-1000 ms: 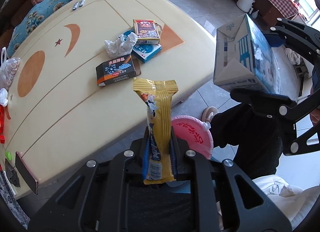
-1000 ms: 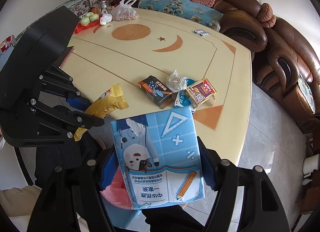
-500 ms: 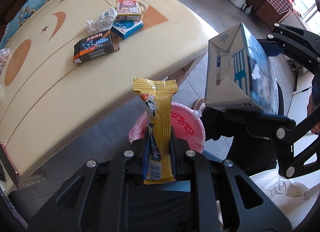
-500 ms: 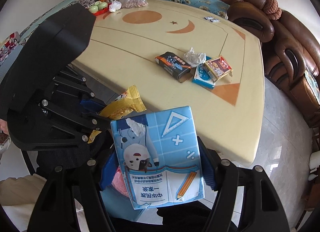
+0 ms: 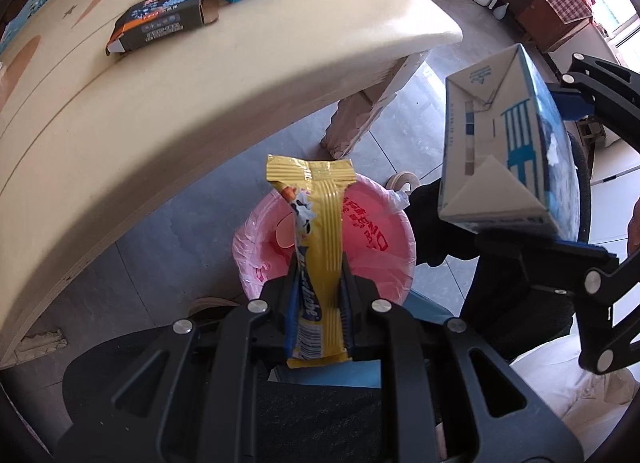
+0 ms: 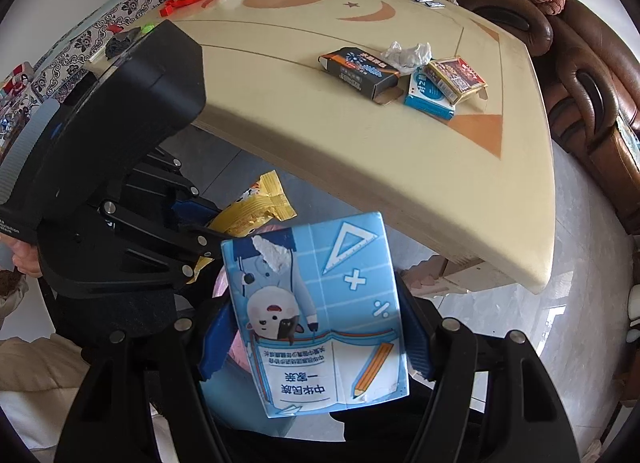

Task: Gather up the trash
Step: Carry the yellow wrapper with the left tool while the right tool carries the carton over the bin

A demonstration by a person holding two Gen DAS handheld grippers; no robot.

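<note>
Where the bench (image 5: 240, 75) earlier lay beneath it, the left gripper (image 5: 320, 295) now clamps the yellow wrapper (image 5: 318, 247) above the pink-lined bin (image 5: 384, 247). Right view: the right gripper (image 6: 316, 339) grips the blue carton (image 6: 320, 319), now off the bench edge.

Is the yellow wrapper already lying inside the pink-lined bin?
No, the yellow wrapper is clamped upright between the left gripper fingers, above the pink-lined bin.
</note>
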